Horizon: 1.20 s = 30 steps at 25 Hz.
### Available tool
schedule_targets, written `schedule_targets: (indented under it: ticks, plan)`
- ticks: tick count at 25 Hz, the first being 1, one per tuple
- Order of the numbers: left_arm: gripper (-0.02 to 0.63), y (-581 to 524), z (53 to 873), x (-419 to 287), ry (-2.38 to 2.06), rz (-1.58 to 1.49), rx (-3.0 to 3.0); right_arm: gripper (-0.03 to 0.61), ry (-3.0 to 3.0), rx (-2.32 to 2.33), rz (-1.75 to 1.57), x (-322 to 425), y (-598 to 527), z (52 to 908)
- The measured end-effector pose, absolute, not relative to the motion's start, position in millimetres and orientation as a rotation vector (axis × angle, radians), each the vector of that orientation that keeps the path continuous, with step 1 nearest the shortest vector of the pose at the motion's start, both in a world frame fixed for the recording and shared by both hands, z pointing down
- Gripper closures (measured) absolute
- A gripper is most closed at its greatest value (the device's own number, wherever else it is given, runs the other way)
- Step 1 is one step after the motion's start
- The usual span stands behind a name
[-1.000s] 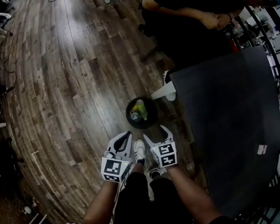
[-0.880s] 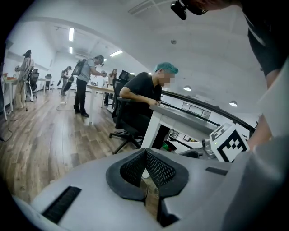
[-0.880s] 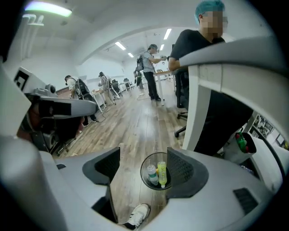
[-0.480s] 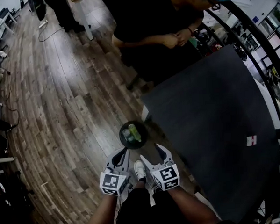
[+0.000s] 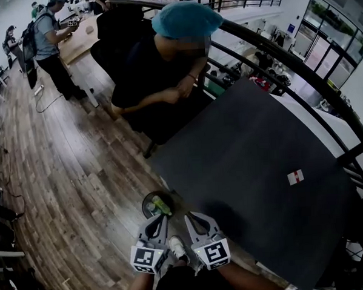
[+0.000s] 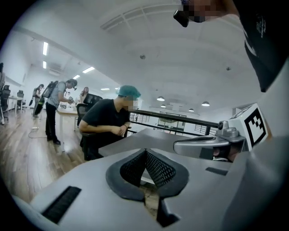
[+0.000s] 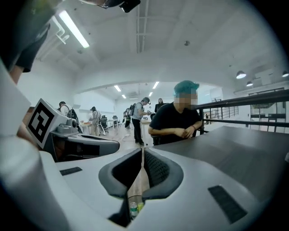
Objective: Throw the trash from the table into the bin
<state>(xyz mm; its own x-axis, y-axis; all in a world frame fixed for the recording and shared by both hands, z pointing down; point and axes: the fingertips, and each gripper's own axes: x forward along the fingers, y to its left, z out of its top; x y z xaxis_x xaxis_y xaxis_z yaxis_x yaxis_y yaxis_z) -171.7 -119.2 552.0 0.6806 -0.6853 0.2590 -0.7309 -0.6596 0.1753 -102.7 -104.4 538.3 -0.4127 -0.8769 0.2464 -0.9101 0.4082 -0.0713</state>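
A round black bin [image 5: 158, 205] stands on the wood floor by the near corner of the dark table [image 5: 249, 156], with a green bottle and a clear one inside. On the table lies a small white and red scrap [image 5: 296, 177]. My left gripper [image 5: 158, 218] and right gripper [image 5: 189, 218] hover side by side just this side of the bin. The left gripper [image 6: 145, 154] is shut and empty. The right gripper [image 7: 142, 154] has just been closing and is shut with nothing between its jaws; the bin [image 7: 132, 209] shows below them.
A person in a teal cap [image 5: 184, 20] sits at the table's far side. A black railing [image 5: 298, 56] curves behind the table. People stand at a desk [image 5: 79, 37] at the far left. My shoe [image 5: 176, 247] is between the grippers.
Both grippers have risen from down at the bin. The right gripper's jaws went from open to shut. The head view has swung up from the floor to the table and the seated person.
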Motion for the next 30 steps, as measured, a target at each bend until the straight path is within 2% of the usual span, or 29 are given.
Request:
schedule_targets:
  ticks: [7,30]
  plan:
    - [0.592,-90.8,505.9,-107.7,-1.027,0.187,2.751,0.554,-2.508,1.806,0.088,-41.0,-68.3,476.5]
    - [0.594,1.8,436.7,44.3,-0.696,0.099,3.002,0.554,-2.381,2.129,-0.044,95.8,33.8,420.8]
